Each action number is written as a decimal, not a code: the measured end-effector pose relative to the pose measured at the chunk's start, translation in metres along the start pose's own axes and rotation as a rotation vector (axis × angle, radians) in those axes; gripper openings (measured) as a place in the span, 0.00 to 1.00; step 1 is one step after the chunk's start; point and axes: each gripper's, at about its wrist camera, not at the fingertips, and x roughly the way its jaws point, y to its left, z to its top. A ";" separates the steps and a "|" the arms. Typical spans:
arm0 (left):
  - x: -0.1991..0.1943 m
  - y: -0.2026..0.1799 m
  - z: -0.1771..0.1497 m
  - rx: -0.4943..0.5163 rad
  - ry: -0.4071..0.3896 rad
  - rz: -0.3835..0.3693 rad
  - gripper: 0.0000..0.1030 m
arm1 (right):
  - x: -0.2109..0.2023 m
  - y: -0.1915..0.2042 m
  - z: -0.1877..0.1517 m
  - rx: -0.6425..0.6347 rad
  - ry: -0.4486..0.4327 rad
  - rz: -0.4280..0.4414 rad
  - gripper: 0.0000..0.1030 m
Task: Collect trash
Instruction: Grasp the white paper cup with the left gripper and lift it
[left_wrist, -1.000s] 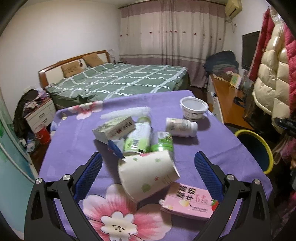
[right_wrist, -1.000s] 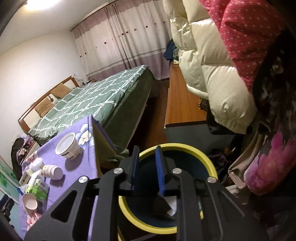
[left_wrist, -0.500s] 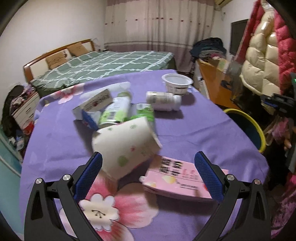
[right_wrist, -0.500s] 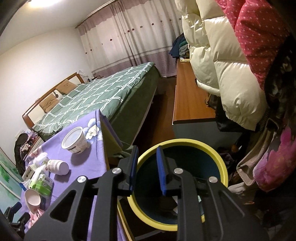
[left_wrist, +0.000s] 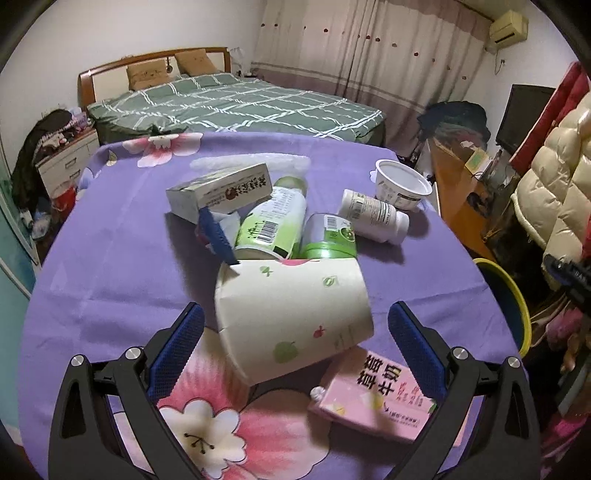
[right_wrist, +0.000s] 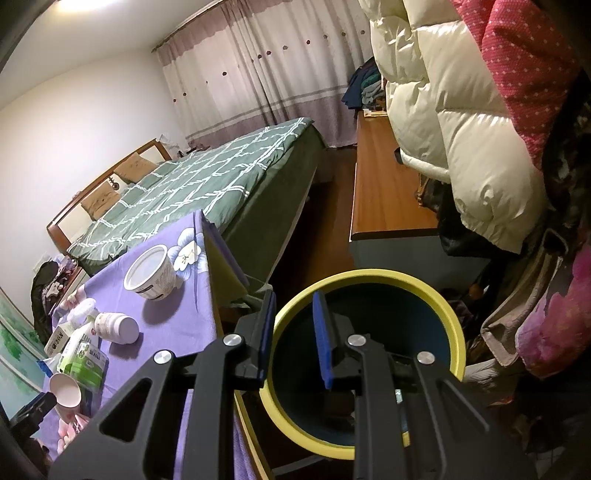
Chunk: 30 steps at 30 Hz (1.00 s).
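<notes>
Step in hand: pickup approach. The bin (right_wrist: 364, 363) (yellow rim, dark inside) stands on the floor beside the table (left_wrist: 110, 258). The right gripper (right_wrist: 293, 336) hovers over it, jaws narrow, holding nothing. The left gripper (left_wrist: 295, 332), jaws wide, straddles the tipped paper cup (left_wrist: 291, 314); next: close gently, thin walls likely crush

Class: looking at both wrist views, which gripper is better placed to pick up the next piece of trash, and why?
Left. The left gripper has open jaws either side of the tipped white paper cup. The right gripper hangs over the yellow-rimmed bin.
</notes>
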 end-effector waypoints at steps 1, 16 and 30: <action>0.003 0.000 0.001 -0.009 0.009 -0.005 0.95 | 0.000 0.000 -0.001 -0.001 0.002 0.001 0.20; 0.024 0.004 0.002 -0.046 0.062 -0.056 0.83 | 0.000 0.000 -0.003 0.008 0.001 0.008 0.20; -0.023 -0.032 0.020 0.076 -0.060 -0.029 0.83 | -0.013 -0.017 -0.006 0.035 -0.027 0.009 0.20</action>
